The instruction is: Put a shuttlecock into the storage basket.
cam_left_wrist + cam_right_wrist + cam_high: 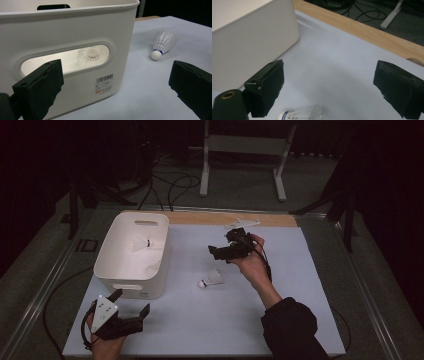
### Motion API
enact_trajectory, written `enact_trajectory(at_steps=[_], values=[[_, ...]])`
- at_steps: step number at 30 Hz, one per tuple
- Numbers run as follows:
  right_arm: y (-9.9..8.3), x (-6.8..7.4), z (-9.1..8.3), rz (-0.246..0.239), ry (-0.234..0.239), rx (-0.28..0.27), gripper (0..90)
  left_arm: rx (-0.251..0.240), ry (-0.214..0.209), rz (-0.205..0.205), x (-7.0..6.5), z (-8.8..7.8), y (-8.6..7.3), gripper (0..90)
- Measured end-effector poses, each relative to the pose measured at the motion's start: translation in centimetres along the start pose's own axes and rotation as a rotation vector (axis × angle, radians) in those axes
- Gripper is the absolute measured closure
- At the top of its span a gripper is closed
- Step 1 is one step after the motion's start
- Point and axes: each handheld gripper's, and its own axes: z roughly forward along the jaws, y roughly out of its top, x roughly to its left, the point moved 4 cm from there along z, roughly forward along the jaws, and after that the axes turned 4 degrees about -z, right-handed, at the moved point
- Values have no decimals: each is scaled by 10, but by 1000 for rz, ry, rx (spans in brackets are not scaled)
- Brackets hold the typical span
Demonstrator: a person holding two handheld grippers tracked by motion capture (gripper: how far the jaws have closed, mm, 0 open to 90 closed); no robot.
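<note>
A white shuttlecock (211, 280) lies on its side on the white table top (300, 310), just right of a white plastic bin (115, 265). A second shuttlecock (145, 242) rests inside the bin. My left gripper (132, 301) stands open at the bin's near right corner, nothing between its jaws. In the left gripper view (115, 85) the bin wall (75, 32) is close, the inner shuttlecock (91, 53) shows through the handle slot, and the loose shuttlecock (161, 45) lies beyond. My right gripper (221, 243) hangs open above and behind the loose shuttlecock (302, 114), with the bin (249, 37) at its left.
A wooden strip (225, 218) runs along the table's far edge, with a small pale object (242, 223) on it. Beyond the table a white metal stand (245, 150) and black cables (170, 185) are on the floor. Metal rails border the table's sides.
</note>
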Motion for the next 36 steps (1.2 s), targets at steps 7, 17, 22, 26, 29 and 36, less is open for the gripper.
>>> enact_trajectory(at_steps=[7, 17, 22, 26, 29, 36], values=[[-7, 3, 2, 5, 14, 8, 96, -1, 0, -4, 1, -1, 0, 3], [-20, 11, 5, -12, 15, 39, 96, 4, 0, -1, 1, 0, 0, 3], [-26, 11, 6, -11, 12, 45, 96, 4, 0, 0, 0, 0, 0, 3], [-31, 9, 6, -6, 8, 52, 96, 4, 1, -1, 1, 0, 0, 3], [-34, 9, 7, 3, 7, 49, 96, 3, 1, -1, 1, 0, 0, 3], [-41, 10, 7, 1, 11, 58, 97, 2, 2, -1, 1, -1, 0, 3]])
